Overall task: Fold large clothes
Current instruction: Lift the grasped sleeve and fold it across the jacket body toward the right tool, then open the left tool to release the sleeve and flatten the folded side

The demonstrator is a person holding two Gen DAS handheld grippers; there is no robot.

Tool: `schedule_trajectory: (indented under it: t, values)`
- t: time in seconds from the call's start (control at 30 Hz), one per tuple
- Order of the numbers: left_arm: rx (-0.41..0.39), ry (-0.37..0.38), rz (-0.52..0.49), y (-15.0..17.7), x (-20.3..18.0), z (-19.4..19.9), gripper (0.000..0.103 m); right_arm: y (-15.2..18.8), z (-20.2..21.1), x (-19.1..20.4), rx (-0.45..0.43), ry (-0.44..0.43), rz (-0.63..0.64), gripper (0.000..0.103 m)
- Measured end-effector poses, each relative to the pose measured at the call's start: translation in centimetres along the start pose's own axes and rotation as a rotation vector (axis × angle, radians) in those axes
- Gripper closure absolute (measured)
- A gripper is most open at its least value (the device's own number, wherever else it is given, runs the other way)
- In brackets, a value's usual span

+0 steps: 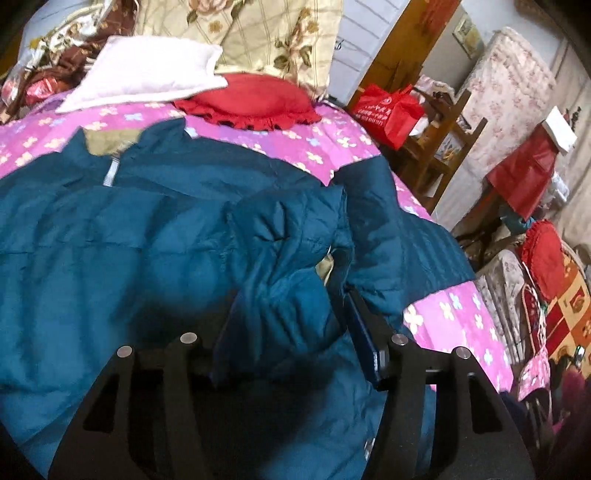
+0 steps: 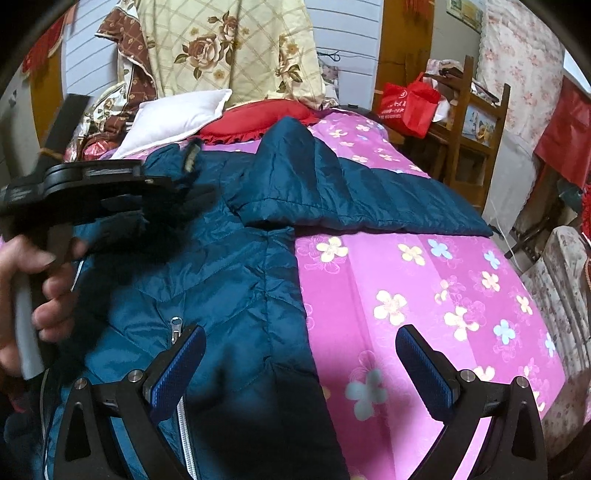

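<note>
A large teal quilted jacket (image 1: 122,236) lies spread on the bed, collar toward the pillows. My left gripper (image 1: 291,314) is shut on a bunched fold of the jacket's sleeve (image 1: 280,266) and holds it over the jacket body. In the right wrist view the jacket (image 2: 229,266) covers the left half, its other sleeve (image 2: 369,206) stretched out to the right. My right gripper (image 2: 299,354) is open and empty just above the jacket's side edge. The left gripper (image 2: 173,181) also shows there, held in a hand, pinching teal fabric.
The pink flowered bedspread (image 2: 424,295) lies bare on the right. A white pillow (image 1: 147,70), a red frilled cushion (image 1: 251,99) and a floral quilt (image 1: 258,33) sit at the bed's head. A wooden chair with a red bag (image 2: 410,103) stands beside the bed's right edge.
</note>
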State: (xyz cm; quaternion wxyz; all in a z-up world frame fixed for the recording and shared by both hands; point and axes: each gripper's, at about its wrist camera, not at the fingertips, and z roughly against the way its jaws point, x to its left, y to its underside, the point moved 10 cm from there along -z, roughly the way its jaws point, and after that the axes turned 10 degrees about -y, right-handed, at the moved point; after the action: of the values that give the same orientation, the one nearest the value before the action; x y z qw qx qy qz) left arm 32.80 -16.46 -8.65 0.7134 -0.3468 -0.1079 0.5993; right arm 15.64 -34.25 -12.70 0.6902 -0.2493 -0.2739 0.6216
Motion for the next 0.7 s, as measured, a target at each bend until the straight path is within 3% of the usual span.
schedule_trajectory:
  t: [0.07,0.17,0.3,0.43,0.57,0.7]
  values:
    - [-0.03,-0.019,0.012,0.3,2.1,1.9,0.046,-0.2,0.0,0.2,-0.004,-0.004,-0.009,0.001]
    - [-0.079,-0.136,0.059,0.9,8.1,4.9,0.045,-0.7,0.0,0.9,-0.024,-0.032,-0.025,0.001]
    - [-0.125,-0.309,0.184,2.1,17.7,8.3,0.044,-2.3,-0.5,2.7,-0.061,-0.079,-0.016,0.001]
    - [-0.186,-0.408,0.32,2.7,25.1,10.7,0.043,-5.3,-2.3,5.7,-0.069,-0.143,0.003,0.001]
    - [-0.167,-0.434,0.427,2.9,29.3,10.6,0.043,-9.6,-5.9,11.2,-0.048,-0.232,0.035,0.001]
    - [-0.167,-0.487,0.415,2.8,30.8,10.7,0.043,-12.2,-9.9,17.7,-0.048,-0.4,0.067,0.001]
